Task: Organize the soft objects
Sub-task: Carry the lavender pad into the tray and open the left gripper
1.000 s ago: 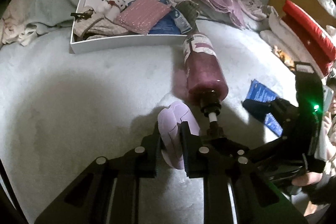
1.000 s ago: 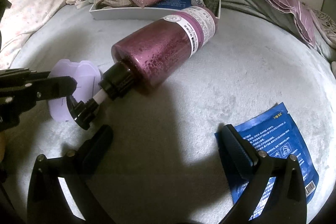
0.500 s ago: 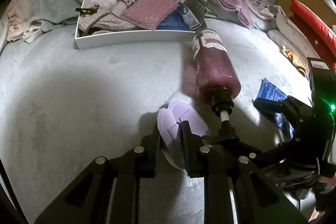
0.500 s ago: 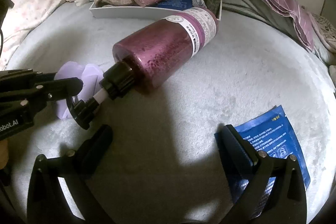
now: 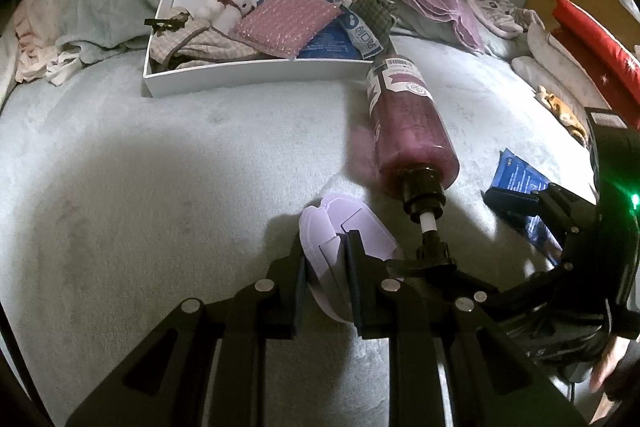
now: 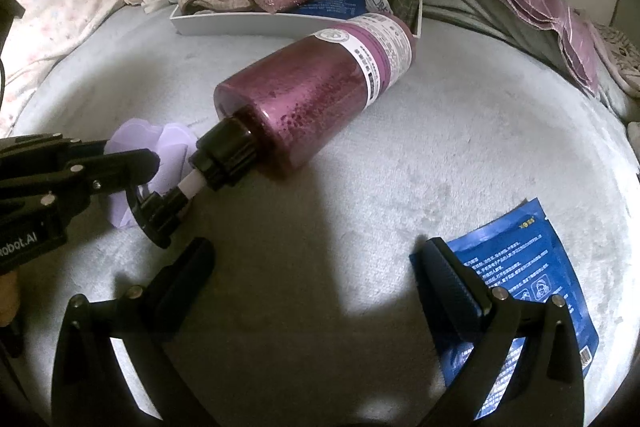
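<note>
Lilac face mask (image 5: 362, 227) sits pinched in our left gripper (image 5: 326, 259) beside the pump bottle (image 5: 408, 131); our right gripper (image 6: 312, 263) gapes empty, blue packet (image 6: 532, 259) at its right finger.

A pale lilac folded face mask (image 5: 352, 227), a magenta pump bottle (image 5: 412, 131), a blue printed packet (image 6: 528, 267) and a white cardboard box (image 5: 248, 75) are seen.

Left gripper (image 5: 326, 277): matte black, 2 angular fingers with triangular cut-outs and silver round screws; white lettering on its side; right gripper (image 6: 316, 267): matching black frame, ribbed dark pads (image 6: 452, 277), silver screws; a green light glows on its body.
</note>
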Demonstrator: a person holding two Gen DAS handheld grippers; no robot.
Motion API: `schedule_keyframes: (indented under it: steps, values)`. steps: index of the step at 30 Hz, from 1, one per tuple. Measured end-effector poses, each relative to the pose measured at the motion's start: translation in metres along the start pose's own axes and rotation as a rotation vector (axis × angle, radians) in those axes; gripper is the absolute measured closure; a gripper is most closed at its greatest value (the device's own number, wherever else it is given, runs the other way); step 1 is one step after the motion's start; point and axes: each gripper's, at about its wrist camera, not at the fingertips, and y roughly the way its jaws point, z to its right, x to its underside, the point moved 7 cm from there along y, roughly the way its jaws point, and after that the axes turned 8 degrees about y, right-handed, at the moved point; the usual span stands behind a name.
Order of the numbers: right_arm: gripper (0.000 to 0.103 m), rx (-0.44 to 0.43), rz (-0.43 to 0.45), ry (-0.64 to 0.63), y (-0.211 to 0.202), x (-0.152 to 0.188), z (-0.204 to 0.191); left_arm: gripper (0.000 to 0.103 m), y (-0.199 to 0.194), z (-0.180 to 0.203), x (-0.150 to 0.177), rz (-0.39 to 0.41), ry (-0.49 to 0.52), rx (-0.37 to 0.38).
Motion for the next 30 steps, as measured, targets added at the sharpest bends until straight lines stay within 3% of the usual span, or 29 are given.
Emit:
schedule_keyframes:
  steps: [9, 19, 24, 30]
  values:
    - [0.0, -0.022, -0.004, 0.01, -0.001, -0.002, 0.001, 0.086, -0.001, 0.004, -0.001, 0.006, 0.025, -0.03]
    - [0.003, -0.035, 0.015, -0.065, -0.009, -0.004, -0.012, 0.087, -0.014, 0.004, -0.01, 0.013, -0.024, 0.019]
    - [0.005, -0.011, 0.069, -0.115, -0.024, -0.017, -0.015, 0.089, -0.033, -0.005, -0.018, 0.06, -0.009, -0.044]
    - [0.005, -0.078, 0.134, -0.054, -0.05, -0.046, -0.005, 0.089, -0.04, -0.024, -0.026, 0.042, -0.08, 0.02]
